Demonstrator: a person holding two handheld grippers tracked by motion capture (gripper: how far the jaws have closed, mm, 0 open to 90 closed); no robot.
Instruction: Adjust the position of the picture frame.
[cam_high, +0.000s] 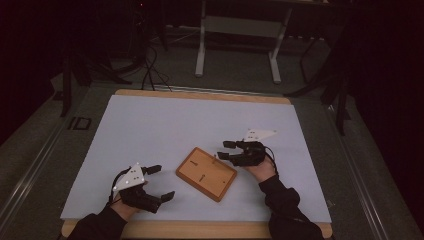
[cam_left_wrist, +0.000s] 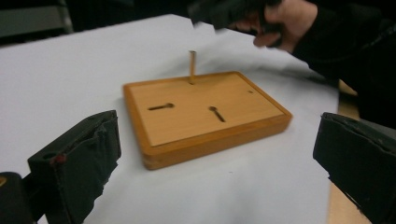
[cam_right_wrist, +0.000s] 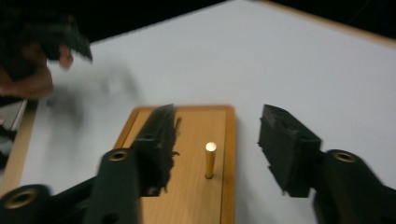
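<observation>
Right gripper (cam_right_wrist: 215, 154) had its jaws apart, nothing pinched. That brass peg (cam_right_wrist: 210, 160) stood upright in the wooden board (cam_high: 206, 173), dead between them and just below. Your left gripper (cam_high: 150, 182) sat wide open, farther off.

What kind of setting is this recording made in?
Probably a lab or test workspace: a wooden table under a plain white sheet, loose cables on the dark floor, and a white equipment frame behind.
</observation>
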